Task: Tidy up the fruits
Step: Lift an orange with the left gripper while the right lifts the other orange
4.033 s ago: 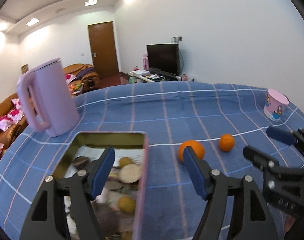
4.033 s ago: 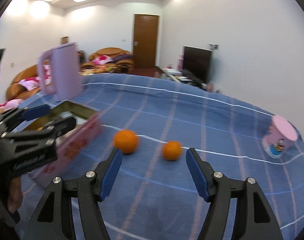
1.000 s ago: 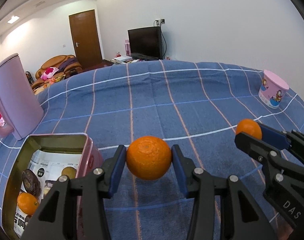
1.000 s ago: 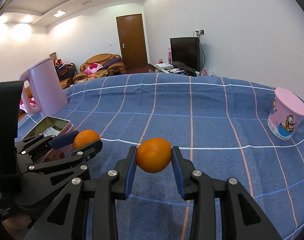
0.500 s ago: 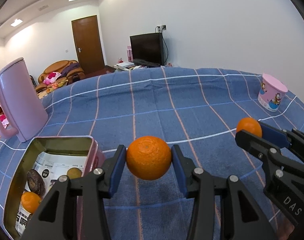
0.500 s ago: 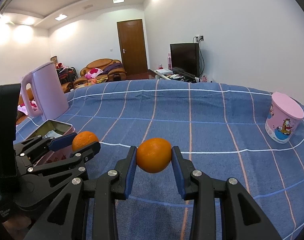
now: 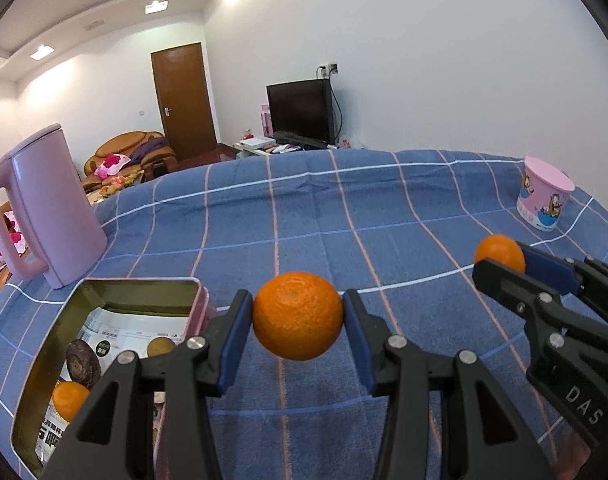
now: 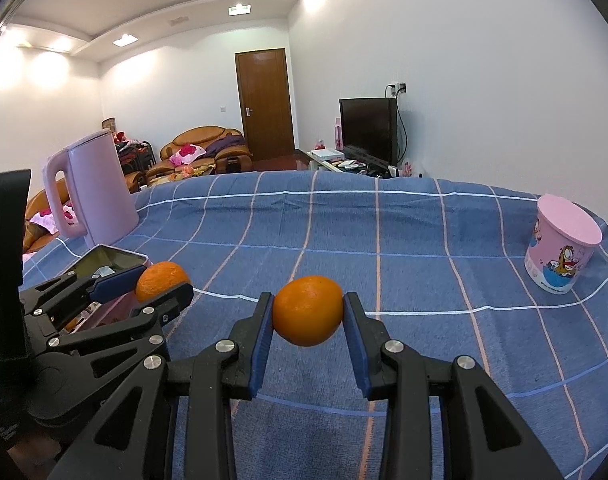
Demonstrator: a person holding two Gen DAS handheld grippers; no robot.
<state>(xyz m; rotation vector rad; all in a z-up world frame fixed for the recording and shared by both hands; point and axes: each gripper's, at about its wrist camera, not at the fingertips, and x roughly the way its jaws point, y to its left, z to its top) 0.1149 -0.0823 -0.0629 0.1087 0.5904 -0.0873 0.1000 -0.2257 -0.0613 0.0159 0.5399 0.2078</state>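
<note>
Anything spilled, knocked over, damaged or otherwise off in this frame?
Nothing stands out. The left tongs and right tongs each hold an orange squarely above the blue cloth. The tin sits flat, the kettle and pink cup upright.

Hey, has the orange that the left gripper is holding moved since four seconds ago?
Yes. The round orange has gone from lying on the blue checked tablecloth right of the open pink tin to being lifted clear, clamped in the left gripper.

Tin (image 7: 142, 292) near end, partly behind left hand-held gripper (image 7: 298, 344).
</note>
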